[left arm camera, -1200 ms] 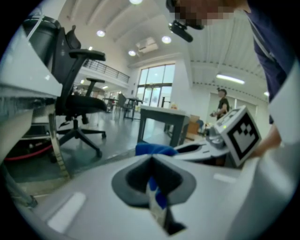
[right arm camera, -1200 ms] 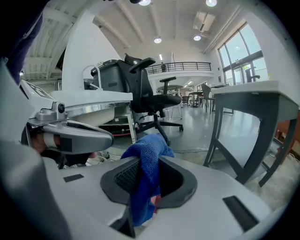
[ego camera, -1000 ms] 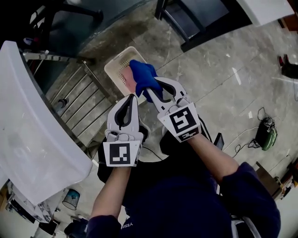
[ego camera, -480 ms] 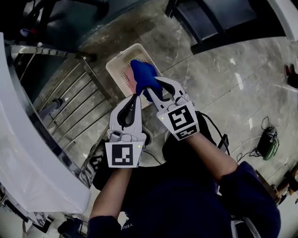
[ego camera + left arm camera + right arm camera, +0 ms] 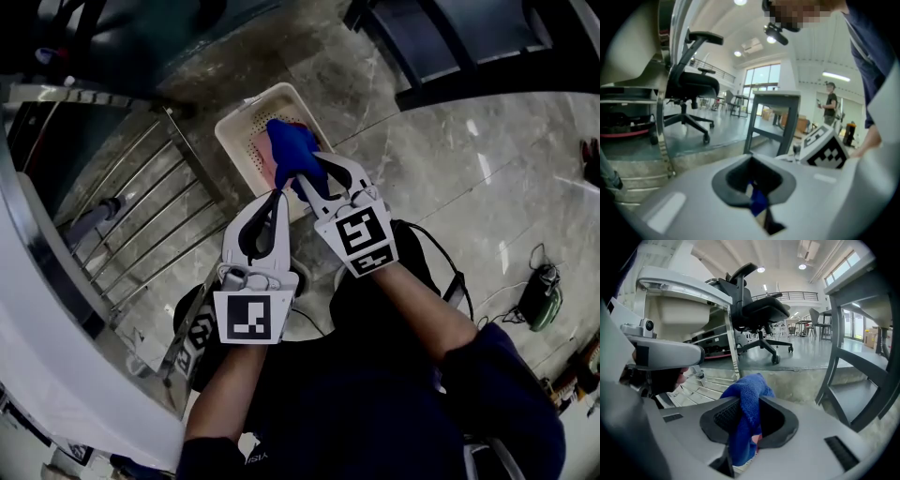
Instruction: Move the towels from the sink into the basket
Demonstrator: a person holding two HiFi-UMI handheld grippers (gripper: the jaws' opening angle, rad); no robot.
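Noting from the left: metal rail rack (image 5: 141, 211) stands close beside the basket (image 5: 234, 127), so there is little room on that side. Left tongs (image 5: 274, 197) closed, nothing in them. Blue towel (image 5: 289, 150) hangs over the basket, above a pink towel (image 5: 264, 155) lying inside. Right tongs (image 5: 307, 180) are clamped on its bunched middle. Soft, light, limp cloth; loose ends will likely drape and may catch the rim. Open floor to the right.

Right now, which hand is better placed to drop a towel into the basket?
Right: the right tool grips the blue towel above the basket in the head view; the left tool beside it is shut, holding nothing.
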